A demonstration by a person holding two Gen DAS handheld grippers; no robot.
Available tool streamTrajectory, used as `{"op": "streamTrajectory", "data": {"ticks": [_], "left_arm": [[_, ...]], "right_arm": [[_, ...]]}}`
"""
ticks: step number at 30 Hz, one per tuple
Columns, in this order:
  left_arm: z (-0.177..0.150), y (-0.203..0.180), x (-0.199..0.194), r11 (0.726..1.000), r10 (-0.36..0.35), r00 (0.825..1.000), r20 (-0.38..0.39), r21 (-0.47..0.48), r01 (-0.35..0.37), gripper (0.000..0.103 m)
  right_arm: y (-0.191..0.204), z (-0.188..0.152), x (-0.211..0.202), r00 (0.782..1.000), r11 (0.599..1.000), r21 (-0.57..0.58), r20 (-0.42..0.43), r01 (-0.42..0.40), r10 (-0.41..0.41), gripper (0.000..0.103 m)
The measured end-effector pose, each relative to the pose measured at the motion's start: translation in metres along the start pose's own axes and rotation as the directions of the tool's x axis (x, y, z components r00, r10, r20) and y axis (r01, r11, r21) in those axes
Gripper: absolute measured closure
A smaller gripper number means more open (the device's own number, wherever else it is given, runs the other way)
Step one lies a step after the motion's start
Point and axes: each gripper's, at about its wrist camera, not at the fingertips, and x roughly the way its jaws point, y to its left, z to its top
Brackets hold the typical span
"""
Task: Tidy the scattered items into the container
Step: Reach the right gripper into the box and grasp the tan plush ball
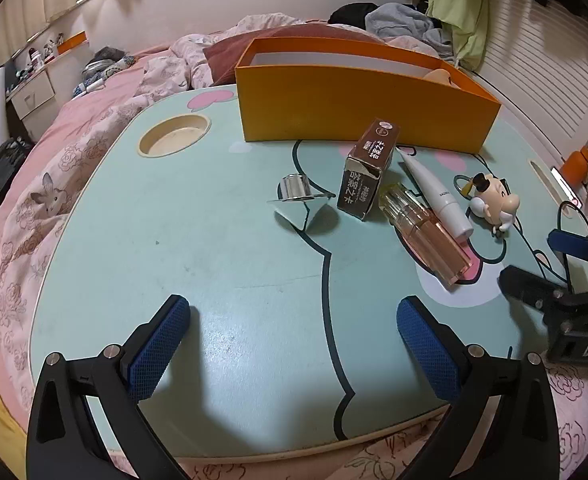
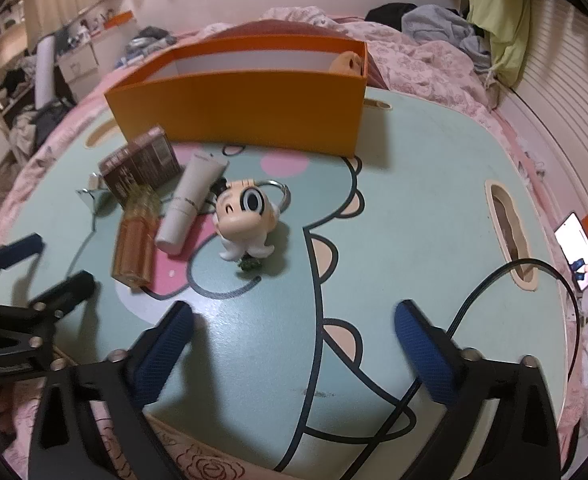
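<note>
An orange box [image 1: 366,114] stands at the far side of the lap table; it also shows in the right wrist view [image 2: 249,114], with a tan object [image 2: 348,63] inside at its right end. In front of it lie a brown carton [image 1: 368,170], a white tube [image 1: 434,192], a clear pink bottle [image 1: 426,232], a silver cap on a mirror piece [image 1: 300,196] and a cartoon figure keychain [image 1: 494,202]. The figure [image 2: 245,220] stands ahead of my right gripper [image 2: 294,334]. My left gripper [image 1: 294,328] is open and empty above the table's near part. My right gripper is open and empty too.
The table [image 1: 213,264] has a round cup recess [image 1: 173,136] at far left and a slot [image 2: 510,232] at right. A black cable [image 2: 514,276] runs over the right edge. A phone [image 2: 580,256] lies on the bed. Pink bedding surrounds the table.
</note>
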Motion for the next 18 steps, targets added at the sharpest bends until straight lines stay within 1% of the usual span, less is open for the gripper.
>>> {"op": "streamTrajectory", "data": {"ticks": [1,3,4,5,6,8,10,11,12,13,14,15,17,18], "left_arm": [[0.000,0.001,0.000,1.000,-0.001,1.000,0.001,-0.001,0.001,0.000],[-0.001,0.000,0.001,1.000,-0.003,1.000,0.005,-0.002,0.003,0.000],[-0.001,0.000,0.001,1.000,-0.003,1.000,0.006,-0.002,0.003,0.000],[0.000,0.000,0.001,1.000,-0.004,1.000,0.006,-0.002,0.004,0.000],[0.000,-0.001,0.001,1.000,-0.004,1.000,0.006,-0.002,0.004,0.000],[0.000,-0.001,0.002,1.000,-0.004,1.000,0.007,-0.003,0.004,0.000],[0.001,0.000,0.002,1.000,-0.005,1.000,0.009,-0.003,0.005,0.000],[0.001,0.000,0.003,1.000,-0.005,1.000,0.010,-0.003,0.005,0.000],[0.001,0.000,0.003,1.000,-0.005,1.000,0.010,-0.003,0.005,0.000],[0.001,0.000,0.003,1.000,-0.005,1.000,0.011,-0.003,0.005,0.000],[0.001,0.000,0.003,1.000,-0.006,1.000,0.012,-0.002,0.006,0.000],[0.001,0.000,0.003,1.000,-0.006,1.000,0.012,-0.002,0.006,0.000],[0.001,0.000,0.003,1.000,-0.007,1.000,0.014,-0.001,0.007,0.000],[0.001,0.001,0.003,1.000,-0.007,1.000,0.015,-0.001,0.007,0.000]], "right_arm": [[0.000,0.003,-0.004,1.000,1.000,-0.003,0.006,0.013,-0.013,0.027],[0.001,0.015,-0.014,0.998,0.998,-0.028,0.033,0.049,-0.048,0.030],[0.002,0.025,-0.021,0.997,0.998,-0.048,0.054,0.049,-0.047,0.031],[0.003,0.037,-0.028,0.996,0.997,-0.066,0.075,0.050,-0.045,0.035],[0.004,0.053,-0.036,0.994,0.995,-0.083,0.100,0.061,-0.052,0.037],[0.002,0.087,-0.051,0.988,0.993,-0.099,0.148,0.061,-0.046,0.038],[-0.001,0.126,-0.053,0.985,0.992,-0.114,0.171,0.058,-0.038,0.038],[-0.002,0.149,-0.046,0.987,0.989,-0.127,0.152,0.075,-0.055,0.038],[-0.003,0.163,-0.037,0.990,0.987,-0.132,0.125,0.087,-0.071,0.049],[-0.004,0.178,-0.023,0.992,0.984,-0.144,0.081,0.107,-0.096,0.057],[-0.004,0.191,-0.008,0.992,0.979,-0.162,0.034,0.123,-0.119,0.071],[-0.003,0.202,0.009,0.990,0.974,-0.180,-0.009,0.137,-0.141,0.074],[-0.007,0.216,0.035,0.983,0.968,-0.199,-0.066,0.154,-0.170,0.074],[-0.008,0.222,0.048,0.976,0.965,-0.200,-0.100,0.170,-0.193,0.074]]}}
